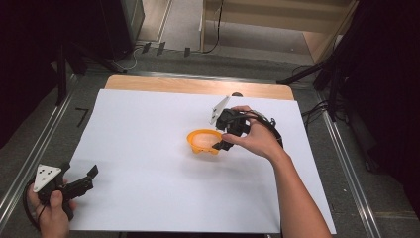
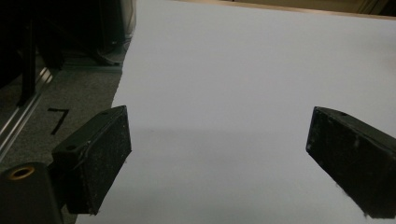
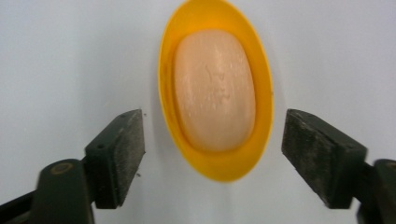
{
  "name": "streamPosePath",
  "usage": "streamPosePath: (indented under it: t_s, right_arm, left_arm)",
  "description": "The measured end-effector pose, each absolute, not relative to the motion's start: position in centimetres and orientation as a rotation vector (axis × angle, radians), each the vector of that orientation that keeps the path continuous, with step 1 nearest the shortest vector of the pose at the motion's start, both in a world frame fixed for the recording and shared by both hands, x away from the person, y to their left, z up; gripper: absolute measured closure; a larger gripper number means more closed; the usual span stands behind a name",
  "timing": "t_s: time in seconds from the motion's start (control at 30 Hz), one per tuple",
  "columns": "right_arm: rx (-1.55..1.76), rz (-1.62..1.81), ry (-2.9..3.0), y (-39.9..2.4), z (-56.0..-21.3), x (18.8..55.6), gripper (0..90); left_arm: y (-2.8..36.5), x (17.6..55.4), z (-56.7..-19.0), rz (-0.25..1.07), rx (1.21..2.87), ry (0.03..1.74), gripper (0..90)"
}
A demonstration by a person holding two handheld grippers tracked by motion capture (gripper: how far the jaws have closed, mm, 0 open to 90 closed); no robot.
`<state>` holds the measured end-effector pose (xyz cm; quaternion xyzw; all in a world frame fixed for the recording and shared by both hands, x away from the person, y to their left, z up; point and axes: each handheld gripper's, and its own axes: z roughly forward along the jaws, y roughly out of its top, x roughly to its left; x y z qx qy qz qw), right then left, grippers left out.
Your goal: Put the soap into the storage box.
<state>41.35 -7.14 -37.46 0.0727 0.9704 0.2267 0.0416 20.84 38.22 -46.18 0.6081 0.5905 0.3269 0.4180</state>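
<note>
Soap (image 3: pixel 215 91) bar, prob. peach, sits in yellow dish (image 3: pixel 264 79) on white sheet (image 1: pixel 148 148).

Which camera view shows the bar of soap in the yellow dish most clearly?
The right gripper view shows it best: the soap lies whole in the yellow dish, seen from above between open fingers. In the high view it is a small pale patch beside the right gripper. The left gripper view faces bare white paper.

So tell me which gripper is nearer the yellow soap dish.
Right. The right gripper sits at the yellow soap dish, jaws open on either side of it. The left gripper hangs open far off by the paper's near left corner.
</note>
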Motion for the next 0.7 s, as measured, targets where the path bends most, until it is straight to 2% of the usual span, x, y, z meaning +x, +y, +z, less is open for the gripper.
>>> streamPosePath:
  t_s: [0.2, 0.7]
  right_arm:
    - [0.349, 0.698, 2.932, -9.6, -38.1, 40.9, 14.3]
    - [0.531, 0.771, 2.887, -14.5, -39.6, 39.0, 14.1]
  left_arm:
    - [38.2, 20.9, -46.2, 0.822, 1.527, 1.481, 7.4]
    - [38.2, 20.9, -46.2, 0.823, 1.526, 1.482, 7.4]
